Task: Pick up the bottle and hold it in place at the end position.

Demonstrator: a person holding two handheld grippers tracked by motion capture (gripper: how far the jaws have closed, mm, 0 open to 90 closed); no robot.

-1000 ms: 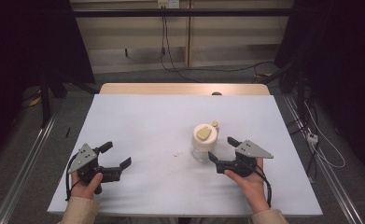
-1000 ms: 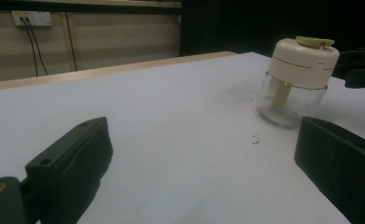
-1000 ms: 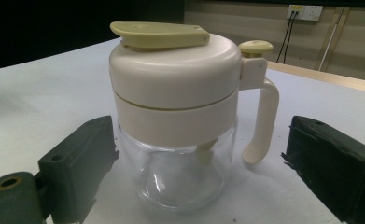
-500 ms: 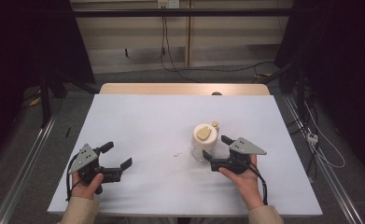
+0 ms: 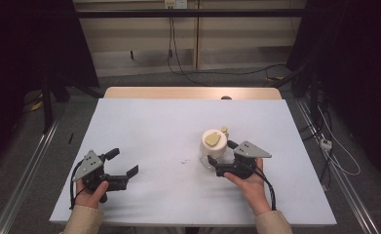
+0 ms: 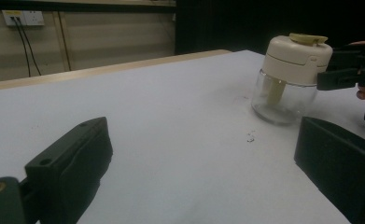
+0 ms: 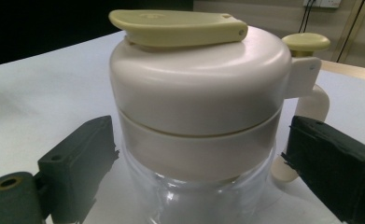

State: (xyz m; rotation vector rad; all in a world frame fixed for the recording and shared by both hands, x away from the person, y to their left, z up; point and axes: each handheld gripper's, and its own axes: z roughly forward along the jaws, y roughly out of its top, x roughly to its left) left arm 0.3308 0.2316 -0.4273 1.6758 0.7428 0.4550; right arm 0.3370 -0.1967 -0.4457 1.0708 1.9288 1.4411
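A small jar (image 5: 213, 146) with a clear glass base, a cream lid and a yellow-green flap on top stands upright right of the table's middle. My right gripper (image 5: 221, 153) is open, one jaw on each side of the jar, with gaps showing between jaws and jar. In the right gripper view the jar (image 7: 199, 93) stands between the jaws of the right gripper (image 7: 199, 179), its side handle near the right jaw. My left gripper (image 5: 122, 163) rests open at the near left with nothing in it. The left gripper view has the left gripper (image 6: 203, 186), with the jar (image 6: 292, 77) and the right gripper (image 6: 353, 74) far off to the right.
The white table (image 5: 154, 126) has a wooden strip (image 5: 188, 92) along its far edge. A few dark specks (image 5: 183, 161) lie left of the jar. Cables run over the floor behind and to the right of the table.
My right gripper has moved left and forward to the jar, so its open jaws now stand on both sides of it. The left gripper has stayed put.
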